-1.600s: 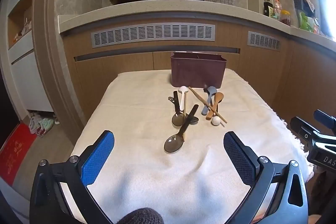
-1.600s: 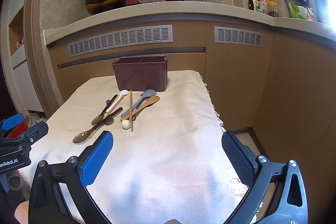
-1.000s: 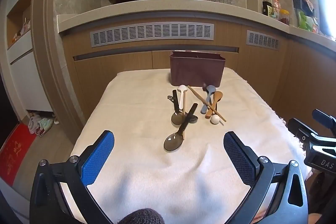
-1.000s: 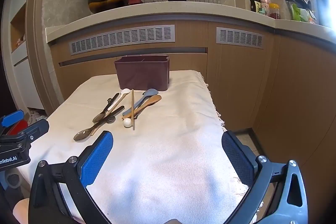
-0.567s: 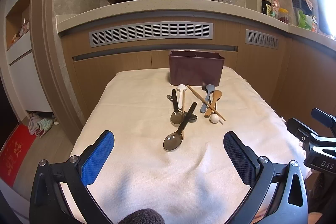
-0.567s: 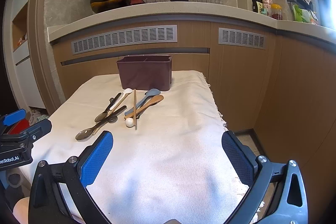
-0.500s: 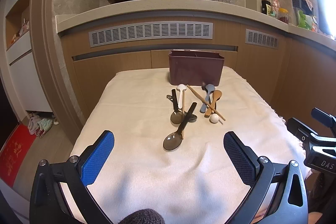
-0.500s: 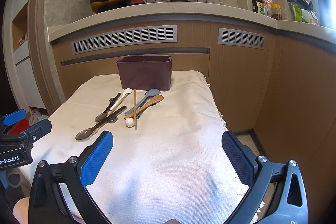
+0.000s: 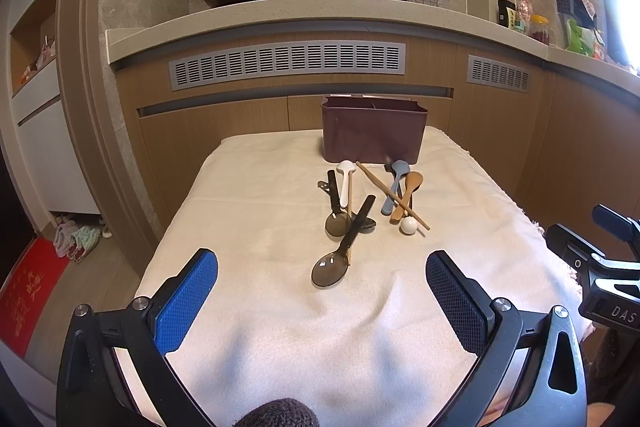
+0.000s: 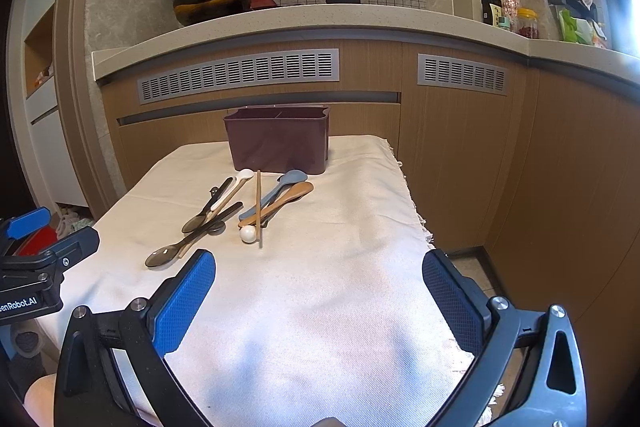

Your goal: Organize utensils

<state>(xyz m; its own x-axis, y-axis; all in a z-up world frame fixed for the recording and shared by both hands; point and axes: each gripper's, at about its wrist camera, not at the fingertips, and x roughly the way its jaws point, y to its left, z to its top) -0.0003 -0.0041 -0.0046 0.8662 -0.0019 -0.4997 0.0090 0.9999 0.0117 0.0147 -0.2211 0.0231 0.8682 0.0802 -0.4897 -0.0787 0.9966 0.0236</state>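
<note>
the utensils lie in a loose heap on the cloth-covered counter (image 9: pixel 256 211), just in front of the maroon holder (image 9: pixel 374 135) that stands at the far end. both grippers hang back over the near edge, well apart from the pile: the left gripper (image 9: pixel 320 291) has its fingers spread wide with nothing between them, and the right gripper (image 10: pixel 318 291) is likewise released and empty.

nearest the left gripper is a smoky translucent spoon (image 9: pixel 342 245), its bowl towards the camera and its dark handle running up across a second dark spoon (image 9: pixel 336 207). beside these lie a white spoon (image 9: pixel 345 181), a grey-blue spoon (image 9: pixel 394 187), a wooden spoon (image 9: pixel 408 193) and a wooden chopstick (image 9: pixel 390 195) that crosses over the last two. a small white ball (image 9: pixel 409 225) sits touching the near end of that group; whether it is loose or the end of a utensil cannot be told.

all of these look light and stiff, probably smooth plastic or wood, so likely to slip or pivot if pinched near one end. the soft cloth should give a little under the fingers. the handle near its middle looks the best hold, fingers closing across its width. since pieces overlap, the top ones, the chopstick and the near spoon, probably want lifting first to avoid dragging the others.
</note>
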